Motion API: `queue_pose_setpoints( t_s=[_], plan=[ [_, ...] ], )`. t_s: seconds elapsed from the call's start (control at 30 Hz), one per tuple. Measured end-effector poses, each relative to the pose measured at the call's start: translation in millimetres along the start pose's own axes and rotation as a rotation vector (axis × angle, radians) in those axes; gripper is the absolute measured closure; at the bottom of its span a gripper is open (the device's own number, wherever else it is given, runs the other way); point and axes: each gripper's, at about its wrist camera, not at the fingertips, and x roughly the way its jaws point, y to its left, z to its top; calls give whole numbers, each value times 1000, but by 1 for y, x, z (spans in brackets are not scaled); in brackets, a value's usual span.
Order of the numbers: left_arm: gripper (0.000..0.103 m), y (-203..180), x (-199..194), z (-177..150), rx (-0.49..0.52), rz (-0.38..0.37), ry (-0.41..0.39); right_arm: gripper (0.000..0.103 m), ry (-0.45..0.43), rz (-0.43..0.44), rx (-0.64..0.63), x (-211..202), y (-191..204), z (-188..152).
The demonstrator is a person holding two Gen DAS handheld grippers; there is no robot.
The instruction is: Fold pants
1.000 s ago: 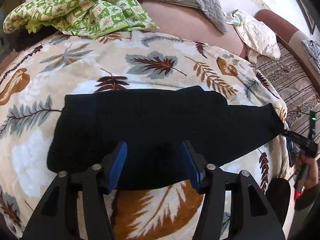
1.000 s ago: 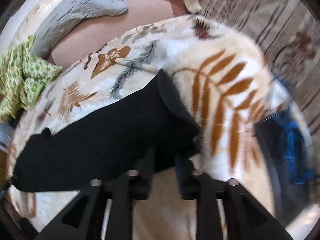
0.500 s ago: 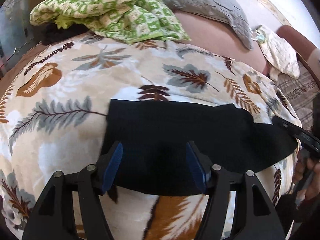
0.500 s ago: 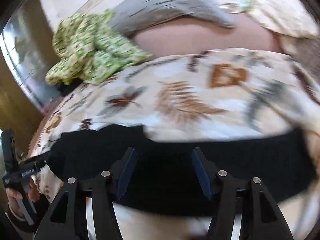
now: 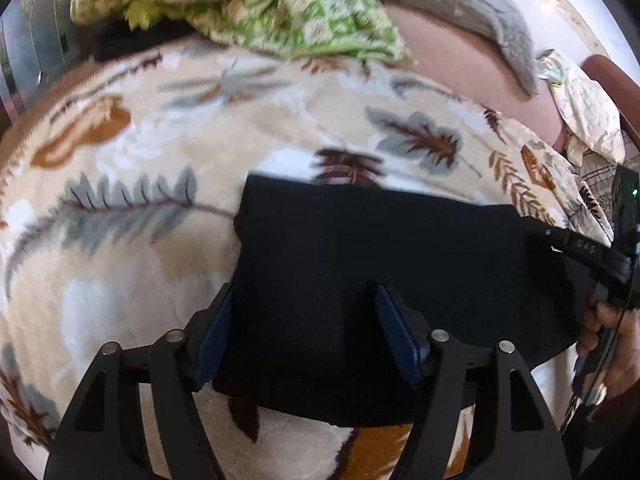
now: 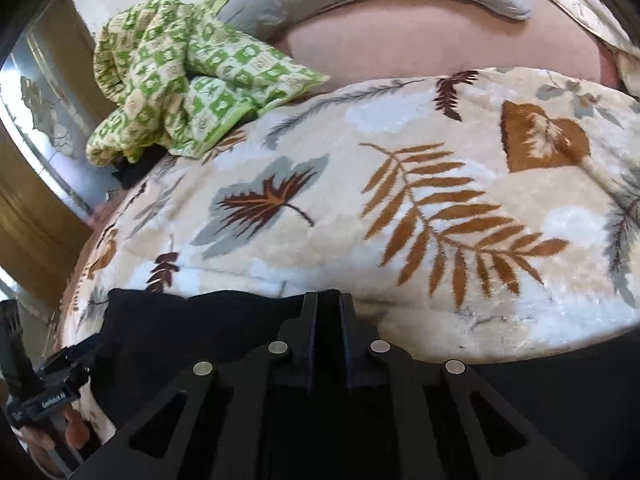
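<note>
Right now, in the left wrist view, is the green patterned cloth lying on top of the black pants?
No, the green patterned cloth sits bunched at the far edge of the leaf-print blanket, well apart from the black pants.

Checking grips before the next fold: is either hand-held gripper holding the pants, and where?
The right hand-held gripper is shut on the black pants at their far edge. The left hand-held gripper is open over them, holding nothing.

left gripper (image 5: 304,328): jaws apart, just been widening | right gripper (image 6: 328,312): jaws just closed together
</note>
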Motion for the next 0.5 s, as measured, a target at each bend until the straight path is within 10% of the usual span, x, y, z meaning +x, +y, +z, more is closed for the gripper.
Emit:
queue_pose_setpoints(
  t_s=[0.5],
  plan=[
    [33,-16,-40,2,25,30,-94,61,-72,25,-47,-64,27,-13]
  ],
)
